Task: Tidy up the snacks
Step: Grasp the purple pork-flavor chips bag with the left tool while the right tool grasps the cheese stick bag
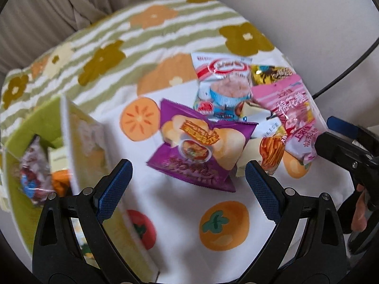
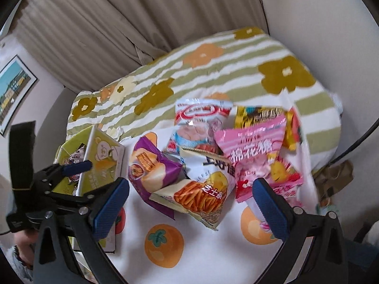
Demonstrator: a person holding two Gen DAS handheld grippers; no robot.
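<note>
A pile of snack bags lies on the fruit-print cloth (image 1: 180, 203): a purple chip bag (image 1: 196, 151) in front, a white-and-blue bag (image 1: 222, 85) behind it, a pink marshmallow bag (image 1: 293, 118), a cheese-stick bag (image 2: 201, 189) and a yellow-black bag (image 2: 258, 116). A green box (image 1: 28, 142) at the left holds a few snacks (image 1: 33, 172). My left gripper (image 1: 187, 184) is open and empty, just before the purple bag. My right gripper (image 2: 189, 206) is open and empty, hovering over the cheese-stick bag. Each gripper shows in the other's view.
The cloth lies over a striped flower-print cover (image 2: 213, 71). A beige curtain (image 2: 118, 19) hangs behind. A framed picture (image 2: 14, 90) hangs at the left. A black cable (image 1: 350, 64) runs at the right. The box wall (image 1: 83, 142) stands close to my left finger.
</note>
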